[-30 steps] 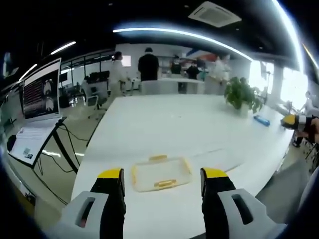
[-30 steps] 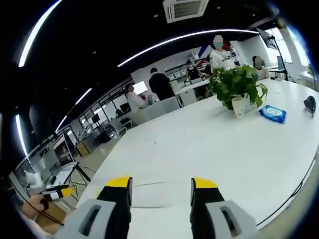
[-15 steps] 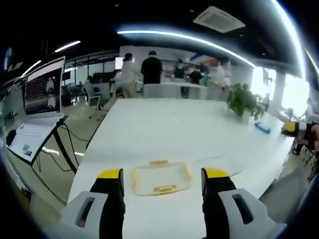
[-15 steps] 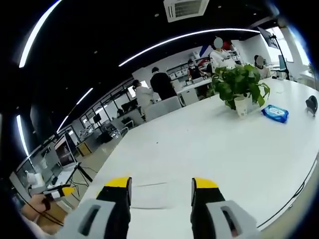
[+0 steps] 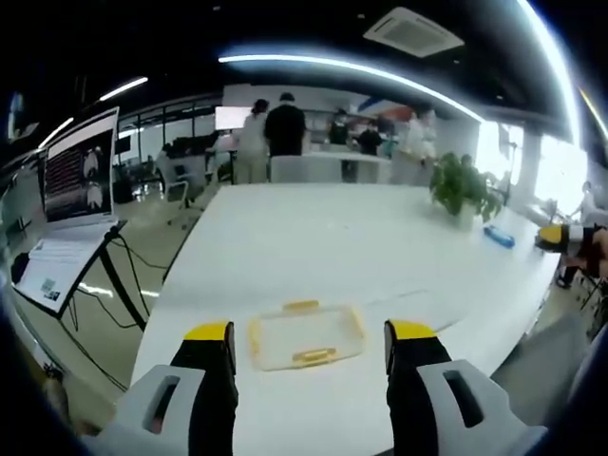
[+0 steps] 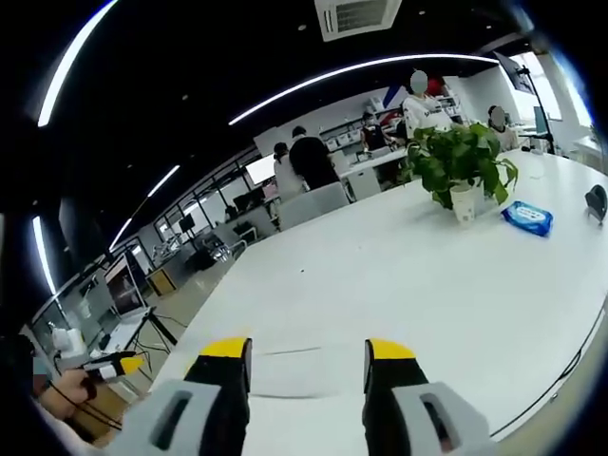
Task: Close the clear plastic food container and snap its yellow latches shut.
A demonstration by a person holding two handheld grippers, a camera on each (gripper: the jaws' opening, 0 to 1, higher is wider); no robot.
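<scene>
Two grippers, fingers spread, nothing held.
Container (image 5: 306,335) on tabletop (image 5: 313,237) untouched (latches (image 5: 313,355) seemingly not yet snapped).

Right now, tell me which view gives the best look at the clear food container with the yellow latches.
The left gripper view: the food container lies flat on the white table just ahead of the left gripper, between its open jaws, yellow latches visible. In the right gripper view I cannot make the container out.

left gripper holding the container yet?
No: the left gripper is open, and the container lies on the white table beyond its fingers, untouched.
</scene>
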